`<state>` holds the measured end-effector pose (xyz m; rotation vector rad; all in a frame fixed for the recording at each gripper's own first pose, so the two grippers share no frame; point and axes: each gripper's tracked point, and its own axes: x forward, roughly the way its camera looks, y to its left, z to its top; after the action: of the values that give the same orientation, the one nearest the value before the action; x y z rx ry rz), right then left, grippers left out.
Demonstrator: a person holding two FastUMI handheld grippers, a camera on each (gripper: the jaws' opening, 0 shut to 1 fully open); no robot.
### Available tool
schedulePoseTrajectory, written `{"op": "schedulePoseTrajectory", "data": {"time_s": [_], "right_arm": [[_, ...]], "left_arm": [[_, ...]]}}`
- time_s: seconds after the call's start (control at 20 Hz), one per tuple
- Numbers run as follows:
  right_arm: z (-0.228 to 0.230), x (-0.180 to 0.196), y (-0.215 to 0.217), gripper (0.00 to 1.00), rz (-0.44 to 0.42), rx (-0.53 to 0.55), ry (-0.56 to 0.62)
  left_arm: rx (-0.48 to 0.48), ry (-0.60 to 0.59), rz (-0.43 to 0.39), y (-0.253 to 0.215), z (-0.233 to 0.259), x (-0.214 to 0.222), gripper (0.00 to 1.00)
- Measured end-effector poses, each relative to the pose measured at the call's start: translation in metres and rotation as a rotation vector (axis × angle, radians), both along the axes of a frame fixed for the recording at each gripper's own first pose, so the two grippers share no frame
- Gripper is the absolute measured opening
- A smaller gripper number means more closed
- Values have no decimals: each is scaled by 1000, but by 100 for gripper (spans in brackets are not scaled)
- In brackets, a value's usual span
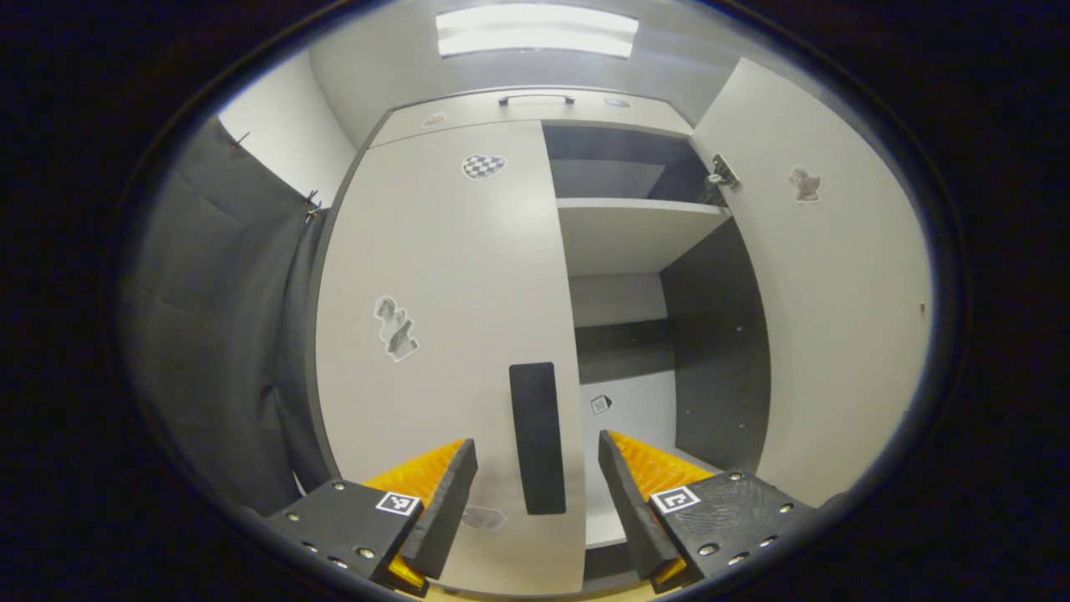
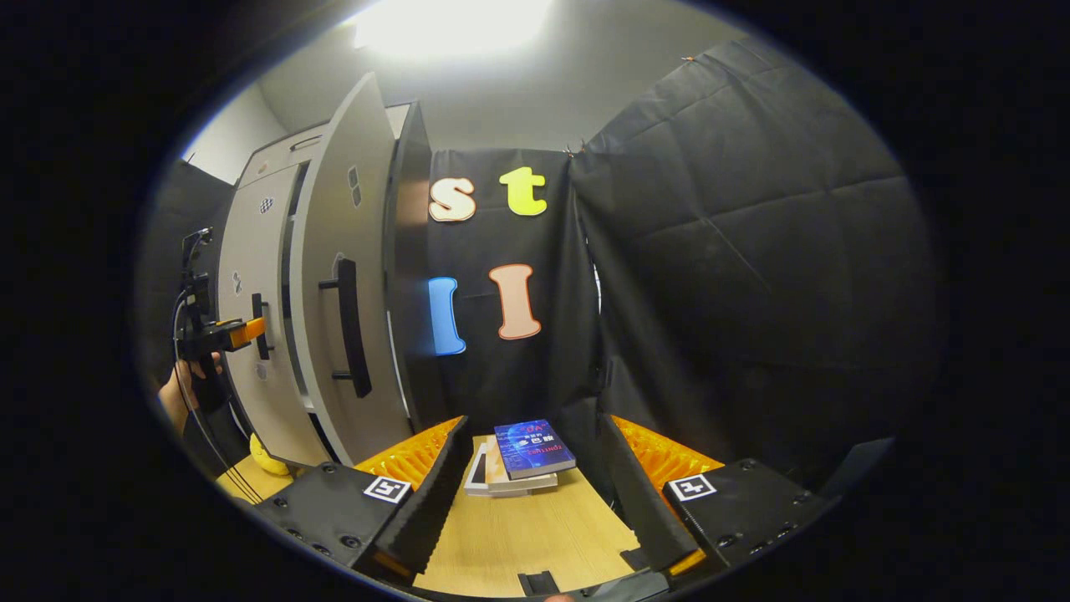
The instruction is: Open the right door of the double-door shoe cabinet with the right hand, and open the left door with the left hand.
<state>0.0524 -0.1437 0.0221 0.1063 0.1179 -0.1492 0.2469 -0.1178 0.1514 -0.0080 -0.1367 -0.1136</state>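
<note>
while the right door [image 1: 827, 318] stands swung out, my left gripper [image 1: 537, 489] holds its fingers apart astride the shut left door's [image 1: 443, 334] stiff black handle [image 1: 537, 436]; i'd clamp midway. my right gripper [image 2: 528, 493] hangs apart, empty.

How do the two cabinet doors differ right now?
The right door is swung wide, baring the shelves; the left door is shut. The left door's black handle sits between the open left tongs; the right door's handle is free of the right tongs. Both doors are pale grey, with stickers.
</note>
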Motion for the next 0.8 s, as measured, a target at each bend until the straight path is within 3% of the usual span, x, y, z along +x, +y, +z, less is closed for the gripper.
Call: {"op": "schedulePoseTrajectory", "data": {"time_s": [0.15,0.2,0.4,0.5,0.6,0.65,0.7,0.75,0.8], "right_arm": [[-5,-2,-8,92,-17,-8,10],[-5,-2,-10,96,-19,-10,12],[-7,-2,-17,96,-24,-10,17],[-10,-1,-20,92,-24,-7,21],[-11,0,-21,92,-22,-1,20],[-11,0,-22,92,-20,2,15],[-10,1,-23,96,-18,3,11],[-11,3,-23,92,-14,3,11],[-12,4,-23,96,-8,3,11]], "left_arm": [[-15,25,17,4,-6,17,85],[-24,39,17,4,-12,21,85],[-27,109,19,1,-25,40,84],[-42,113,-4,-4,-26,43,84],[-55,109,-1,-2,-25,41,66],[-70,97,-6,-2,-24,40,66],[-80,99,-3,-3,-26,43,53],[-79,99,-10,-4,-27,42,39],[-70,100,-3,-5,-26,40,39]]}}
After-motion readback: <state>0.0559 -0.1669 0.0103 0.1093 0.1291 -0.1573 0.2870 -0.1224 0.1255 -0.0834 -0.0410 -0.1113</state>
